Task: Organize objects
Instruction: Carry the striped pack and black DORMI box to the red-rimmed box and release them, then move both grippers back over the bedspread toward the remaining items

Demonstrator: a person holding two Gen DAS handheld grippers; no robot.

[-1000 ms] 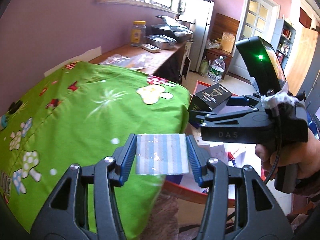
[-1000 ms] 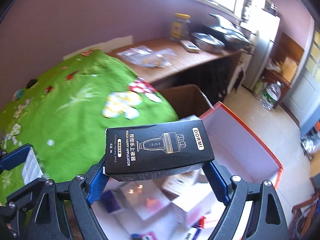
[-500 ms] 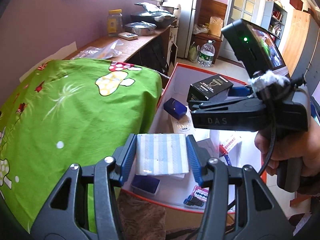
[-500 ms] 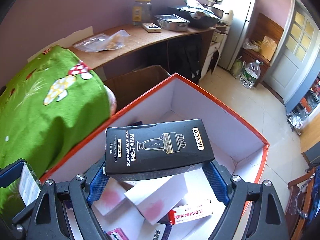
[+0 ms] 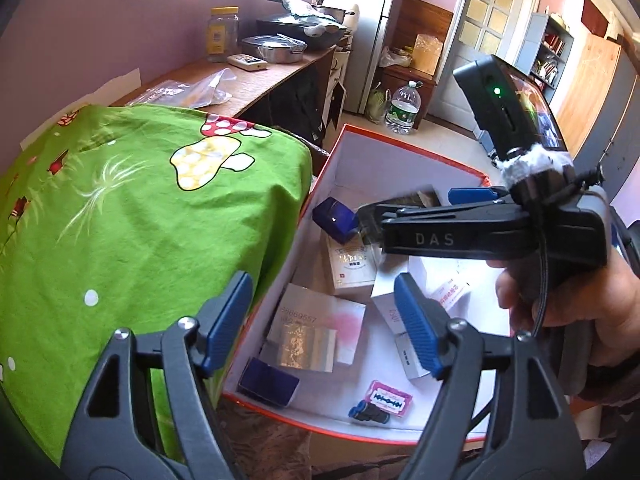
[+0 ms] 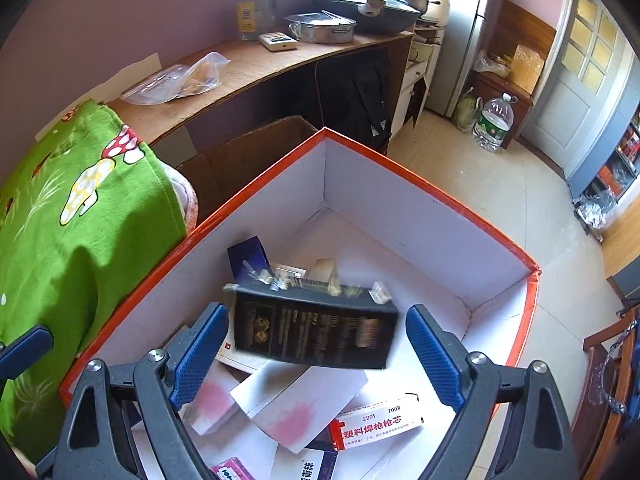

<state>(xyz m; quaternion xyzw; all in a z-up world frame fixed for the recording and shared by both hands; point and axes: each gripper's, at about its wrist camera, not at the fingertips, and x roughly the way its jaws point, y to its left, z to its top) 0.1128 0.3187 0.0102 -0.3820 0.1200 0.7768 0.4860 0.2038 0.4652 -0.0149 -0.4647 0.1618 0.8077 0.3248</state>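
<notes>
An orange-rimmed white box (image 5: 400, 148) (image 6: 440, 196) holds several small cartons. My left gripper (image 5: 322, 324) hangs over its near end, jaws opening and touching nothing. A shiny striped packet (image 5: 308, 346) lies loose below, on a white carton. My right gripper (image 6: 318, 356) is over the box too, jaws opening. The black DORMI carton (image 6: 316, 332) is blurred between its fingers, clear of both pads and tipped over the cartons. In the left wrist view the right gripper (image 5: 420, 204) sits above the box's middle, held by a person's hand (image 5: 560, 300).
A green mushroom-print cloth (image 5: 140, 220) (image 6: 60, 220) covers the surface left of the box. An open brown cardboard box (image 6: 248, 156) stands behind it. A wooden counter (image 6: 260, 68) carries a jar, pans and a plastic bag. A water bottle (image 5: 402, 108) stands on the tiled floor.
Both grippers moved from over the green cloth to over the orange-rimmed box and opened. The striped packet left the left gripper and lies in the box; the black carton slipped from the right pads.
</notes>
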